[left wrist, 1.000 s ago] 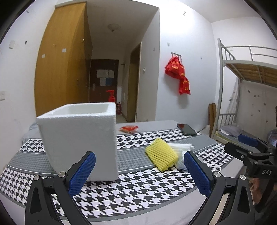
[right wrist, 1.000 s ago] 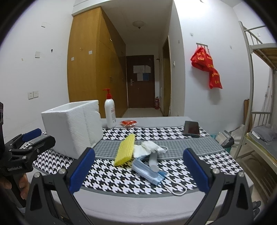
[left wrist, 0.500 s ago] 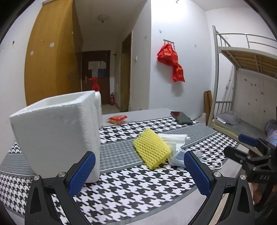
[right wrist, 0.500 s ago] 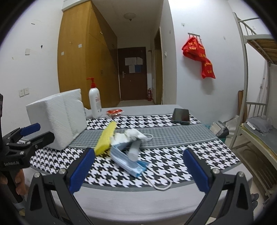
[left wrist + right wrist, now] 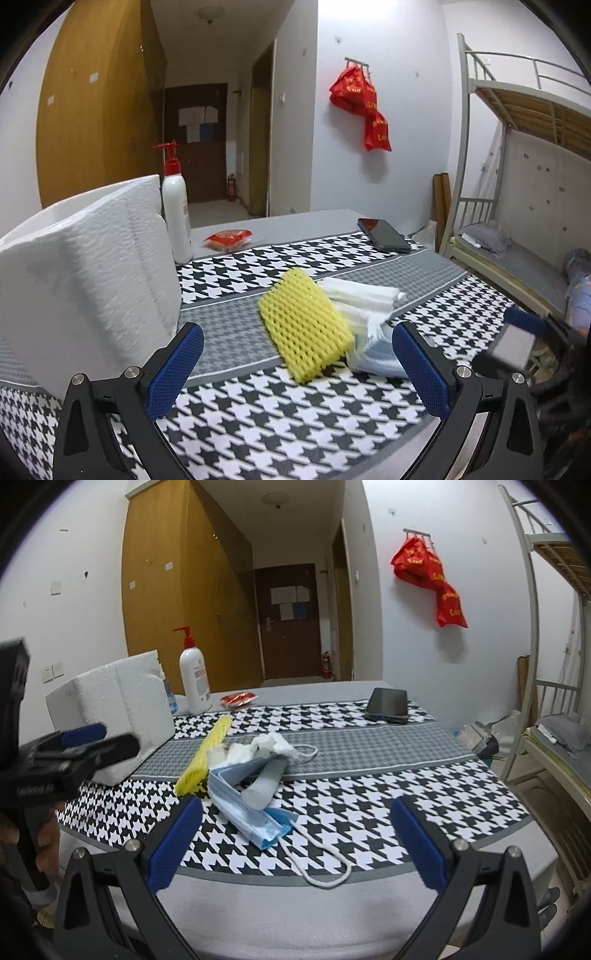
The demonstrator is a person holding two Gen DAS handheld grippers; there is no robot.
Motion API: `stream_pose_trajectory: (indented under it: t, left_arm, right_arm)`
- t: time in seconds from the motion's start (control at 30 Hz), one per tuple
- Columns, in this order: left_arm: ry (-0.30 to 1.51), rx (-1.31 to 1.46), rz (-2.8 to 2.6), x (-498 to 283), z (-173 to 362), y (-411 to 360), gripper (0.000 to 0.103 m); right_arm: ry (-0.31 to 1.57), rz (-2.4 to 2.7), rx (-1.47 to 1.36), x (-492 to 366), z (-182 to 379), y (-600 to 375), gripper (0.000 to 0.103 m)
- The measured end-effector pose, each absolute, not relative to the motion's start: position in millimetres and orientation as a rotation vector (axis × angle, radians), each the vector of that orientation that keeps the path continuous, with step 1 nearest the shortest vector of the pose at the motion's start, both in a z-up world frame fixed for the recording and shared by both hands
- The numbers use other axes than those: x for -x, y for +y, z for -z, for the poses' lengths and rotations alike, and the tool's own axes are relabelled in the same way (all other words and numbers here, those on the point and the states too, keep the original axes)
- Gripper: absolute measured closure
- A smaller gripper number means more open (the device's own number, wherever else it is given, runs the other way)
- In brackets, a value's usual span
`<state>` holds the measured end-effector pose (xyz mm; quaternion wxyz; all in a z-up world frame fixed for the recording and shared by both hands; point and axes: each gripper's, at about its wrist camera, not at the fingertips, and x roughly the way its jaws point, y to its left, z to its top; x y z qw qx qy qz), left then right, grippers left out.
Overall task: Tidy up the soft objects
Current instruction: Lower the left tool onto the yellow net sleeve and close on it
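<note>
The soft objects lie in one loose pile near the middle of the houndstooth tablecloth (image 5: 369, 797): a yellow foam net (image 5: 304, 325) leans against folded white cloths (image 5: 364, 297), and a blue face mask (image 5: 243, 805) lies at the near side of the pile with its ear loop (image 5: 321, 867) trailing toward the table edge. A pale foam tube (image 5: 267, 781) rests on the mask. The white foam box (image 5: 85, 273) stands to the left of the pile, apart from it. My left gripper (image 5: 295, 365) is empty, its blue pads spread wide, with the yellow net in line between them. My right gripper (image 5: 295, 843) is likewise spread and empty, above the near table edge in front of the mask. Behind the box stands a pump bottle (image 5: 195, 681); a red packet (image 5: 238, 699) and a phone (image 5: 388, 704) lie at the far side.
</note>
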<state>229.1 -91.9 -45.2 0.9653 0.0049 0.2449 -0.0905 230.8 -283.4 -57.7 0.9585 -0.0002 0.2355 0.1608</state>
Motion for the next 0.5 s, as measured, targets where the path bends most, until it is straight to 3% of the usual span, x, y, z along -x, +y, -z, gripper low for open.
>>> stream_pose_trajectory:
  t: [0.5]
  left_arm:
    - [0.610, 0.012, 0.123, -285, 57, -99, 0.005]
  right_arm:
    - [0.511, -0.375, -0.006, -251, 69, -288, 0.000]
